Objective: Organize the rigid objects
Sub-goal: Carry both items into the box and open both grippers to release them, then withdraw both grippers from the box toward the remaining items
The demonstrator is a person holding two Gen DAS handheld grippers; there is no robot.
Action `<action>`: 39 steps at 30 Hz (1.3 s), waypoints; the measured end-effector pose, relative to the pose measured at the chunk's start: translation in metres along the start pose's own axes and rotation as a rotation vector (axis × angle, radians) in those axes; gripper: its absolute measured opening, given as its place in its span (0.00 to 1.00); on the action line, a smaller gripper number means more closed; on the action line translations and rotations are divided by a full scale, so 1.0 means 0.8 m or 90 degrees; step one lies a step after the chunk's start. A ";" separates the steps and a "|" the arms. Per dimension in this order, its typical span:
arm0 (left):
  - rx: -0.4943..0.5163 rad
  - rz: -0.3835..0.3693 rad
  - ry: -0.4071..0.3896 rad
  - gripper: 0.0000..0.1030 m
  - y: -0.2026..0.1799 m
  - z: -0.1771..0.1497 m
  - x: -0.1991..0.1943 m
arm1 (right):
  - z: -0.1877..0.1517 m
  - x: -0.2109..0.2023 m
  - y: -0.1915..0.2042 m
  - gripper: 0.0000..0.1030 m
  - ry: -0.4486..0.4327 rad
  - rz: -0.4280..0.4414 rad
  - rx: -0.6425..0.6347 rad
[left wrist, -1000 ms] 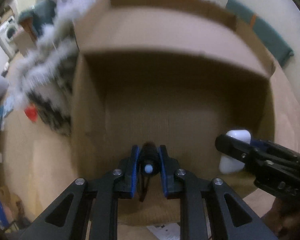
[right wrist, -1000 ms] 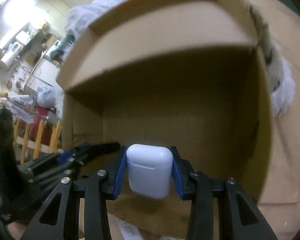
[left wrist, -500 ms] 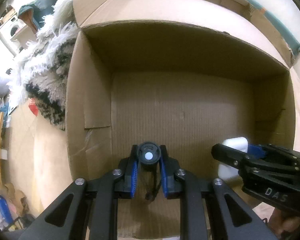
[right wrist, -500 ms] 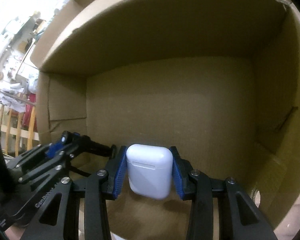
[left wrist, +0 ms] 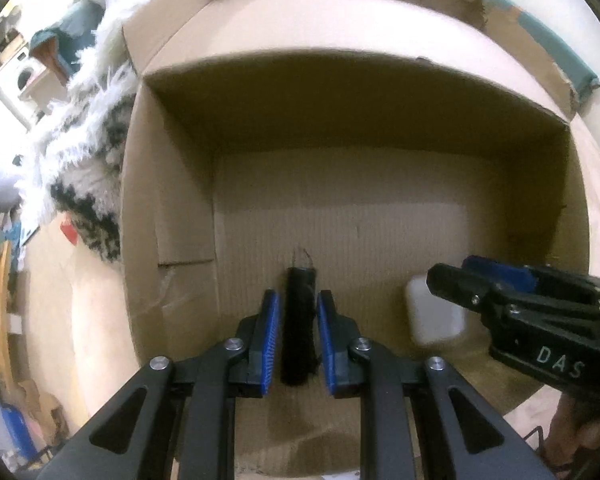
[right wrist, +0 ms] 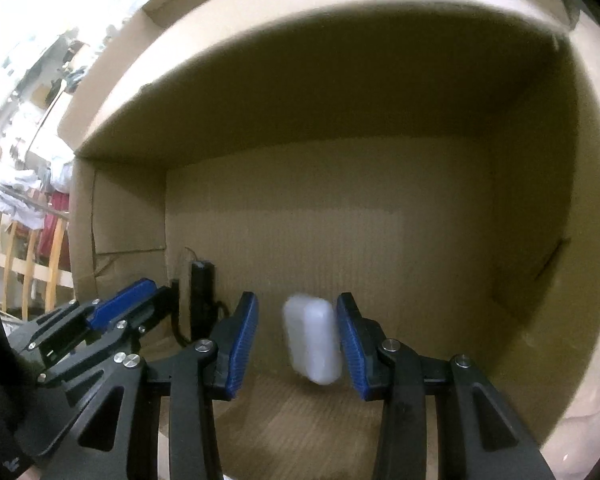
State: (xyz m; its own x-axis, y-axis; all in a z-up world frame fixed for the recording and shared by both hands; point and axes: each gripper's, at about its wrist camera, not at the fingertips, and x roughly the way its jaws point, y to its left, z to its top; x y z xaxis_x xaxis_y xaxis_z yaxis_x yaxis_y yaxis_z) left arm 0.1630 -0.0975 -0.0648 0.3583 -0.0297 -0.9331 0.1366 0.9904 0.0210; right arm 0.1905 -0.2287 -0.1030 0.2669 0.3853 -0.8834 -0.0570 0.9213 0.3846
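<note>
2 grippers inside a cardboard box, each with its object loose between the pads.

The left gripper stands open, gaps showing on both sides of the black stick on the box floor. The right gripper stands open wider; the blurred white case sits by its right pad, clear of the left pad.

One cardboard box, one black cylinder, one white case, two tools.
</note>
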 end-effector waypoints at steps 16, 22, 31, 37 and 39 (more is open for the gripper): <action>0.001 0.032 -0.041 0.60 -0.008 0.002 -0.028 | 0.014 -0.023 0.001 0.89 -0.068 0.038 0.009; -0.012 0.031 -0.036 0.60 0.006 0.007 -0.025 | 0.016 -0.032 0.000 0.90 -0.068 0.036 -0.002; -0.039 0.022 -0.067 0.60 0.035 0.001 -0.056 | 0.000 -0.072 0.008 0.90 -0.102 0.037 -0.016; -0.066 0.016 -0.073 0.60 0.038 -0.020 -0.086 | -0.025 -0.097 0.014 0.90 -0.113 0.029 -0.017; -0.065 0.014 -0.076 0.60 0.039 -0.026 -0.096 | -0.030 -0.103 0.018 0.90 -0.110 0.027 -0.023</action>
State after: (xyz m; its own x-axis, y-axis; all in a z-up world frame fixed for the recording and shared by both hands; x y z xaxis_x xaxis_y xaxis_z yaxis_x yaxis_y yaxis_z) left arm 0.1208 -0.0616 0.0002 0.4679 -0.0169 -0.8836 0.0346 0.9994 -0.0008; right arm 0.1445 -0.2457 -0.0309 0.4247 0.4120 -0.8061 -0.1048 0.9068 0.4083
